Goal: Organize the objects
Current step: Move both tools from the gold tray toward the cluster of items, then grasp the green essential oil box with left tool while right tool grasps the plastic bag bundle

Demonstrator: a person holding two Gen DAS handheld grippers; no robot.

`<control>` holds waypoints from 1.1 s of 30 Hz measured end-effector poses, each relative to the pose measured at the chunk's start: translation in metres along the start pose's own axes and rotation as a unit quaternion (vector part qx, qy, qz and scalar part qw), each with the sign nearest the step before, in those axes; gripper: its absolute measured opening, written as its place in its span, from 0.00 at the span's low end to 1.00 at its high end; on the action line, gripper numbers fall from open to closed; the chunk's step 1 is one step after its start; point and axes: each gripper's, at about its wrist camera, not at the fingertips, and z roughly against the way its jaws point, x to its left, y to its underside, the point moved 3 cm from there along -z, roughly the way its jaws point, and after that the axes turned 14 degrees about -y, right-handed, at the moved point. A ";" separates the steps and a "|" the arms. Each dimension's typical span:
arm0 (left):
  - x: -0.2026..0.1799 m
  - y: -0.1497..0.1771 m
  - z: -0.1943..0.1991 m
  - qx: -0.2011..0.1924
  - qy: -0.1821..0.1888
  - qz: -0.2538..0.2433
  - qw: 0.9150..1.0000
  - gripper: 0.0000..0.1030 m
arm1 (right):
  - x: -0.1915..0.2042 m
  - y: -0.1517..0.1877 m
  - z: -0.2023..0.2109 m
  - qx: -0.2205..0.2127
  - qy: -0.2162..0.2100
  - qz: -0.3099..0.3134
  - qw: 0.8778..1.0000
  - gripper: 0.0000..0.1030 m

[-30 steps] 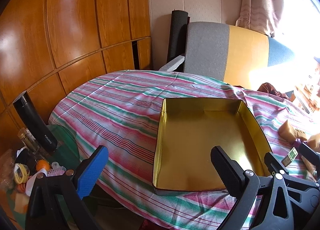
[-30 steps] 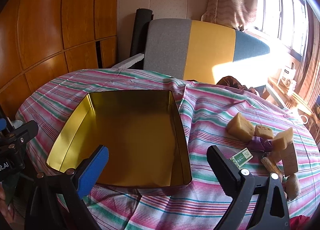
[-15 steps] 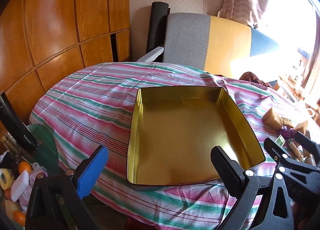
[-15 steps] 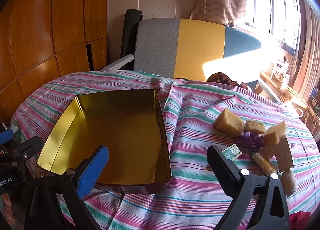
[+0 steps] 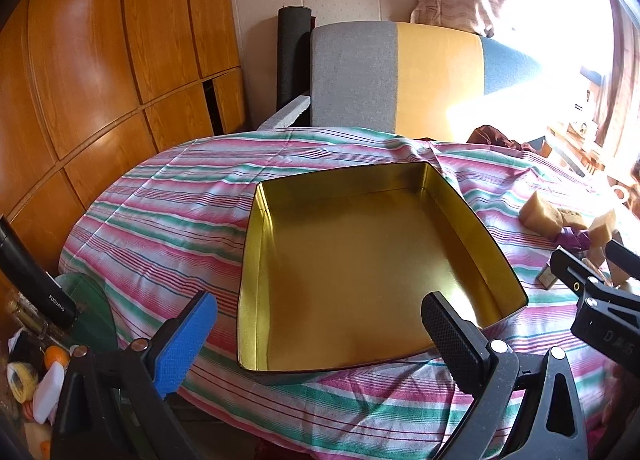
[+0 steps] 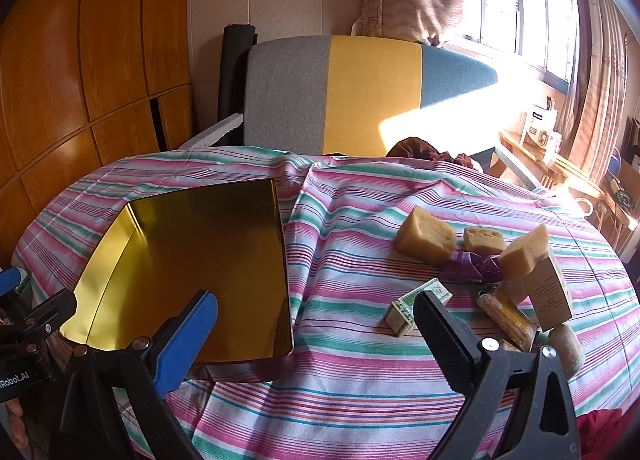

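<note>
Left gripper (image 5: 320,334) open, empty, low before gold tin (image 5: 486,228); right gripper (image 6: 316,330) open, empty, between tin and snack pile (image 6: 472,260); over the last second both views swung rightward, pile now nearer right gripper's centre; tin empty on striped cloth (image 6: 360,380); judged: approach to first pick, green packet (image 6: 404,306) nearest.

Gold tin (image 5: 360,272) mid-frame on striped table (image 5: 168,212).
Left tongs (image 5: 320,324) spread wide at bottom edge, gripping nothing.
</note>
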 end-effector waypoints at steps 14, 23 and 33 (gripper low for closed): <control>-0.036 -0.006 0.004 -0.007 0.041 -0.039 0.998 1.00 | -0.093 0.003 0.039 -0.015 0.072 -0.072 0.995 0.98; -0.069 -0.007 0.008 -0.004 0.082 -0.072 0.994 1.00 | -0.165 0.010 0.072 -0.023 0.115 -0.135 0.984 0.97; -0.149 -0.014 0.024 -0.015 0.180 -0.158 0.971 0.99 | -0.271 0.040 0.115 -0.066 0.116 -0.280 0.951 0.98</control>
